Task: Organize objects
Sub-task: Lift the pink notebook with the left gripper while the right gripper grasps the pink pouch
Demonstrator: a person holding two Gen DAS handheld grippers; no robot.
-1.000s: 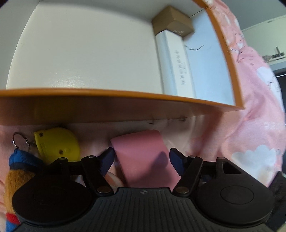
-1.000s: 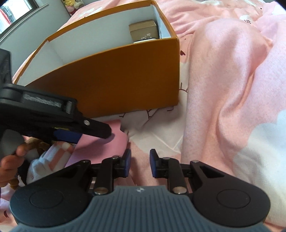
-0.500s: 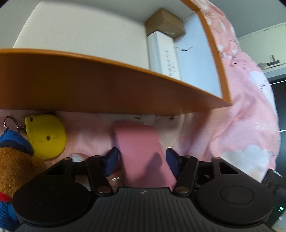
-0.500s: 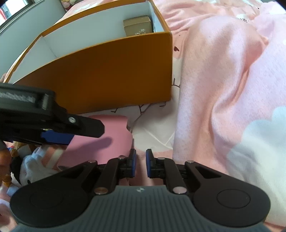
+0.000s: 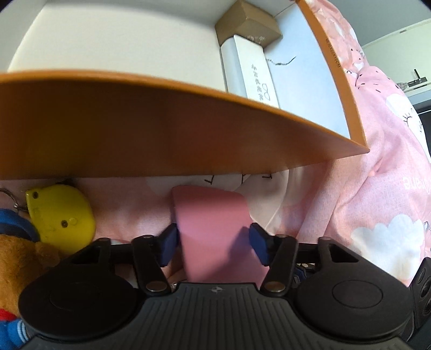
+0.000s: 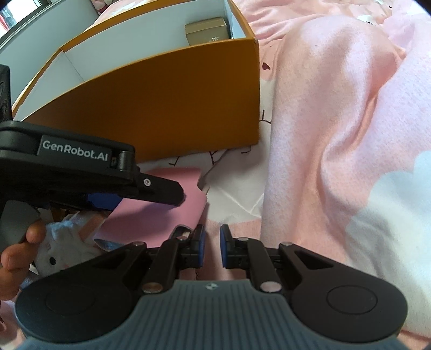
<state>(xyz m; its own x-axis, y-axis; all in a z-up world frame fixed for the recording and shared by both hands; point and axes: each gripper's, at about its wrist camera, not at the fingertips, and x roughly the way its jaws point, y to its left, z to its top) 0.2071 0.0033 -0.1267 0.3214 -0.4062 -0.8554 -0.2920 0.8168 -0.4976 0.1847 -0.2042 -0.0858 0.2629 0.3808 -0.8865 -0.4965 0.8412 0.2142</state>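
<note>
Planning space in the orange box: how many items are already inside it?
2: a brown cardboard carton in the far right corner, and a long white printed box in front of it. The near wall may hide more.

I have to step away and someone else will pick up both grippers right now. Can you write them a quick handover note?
Left gripper: jaws have just been closing around the pink case; pads at its sides, firm grip not certain.
Right gripper: shut, empty, over the pink bedding.
Orange box: already holds a brown carton and a white box.
Left to do: lift the pink case into the box; the yellow toy and plush bear also lie outside.
</note>
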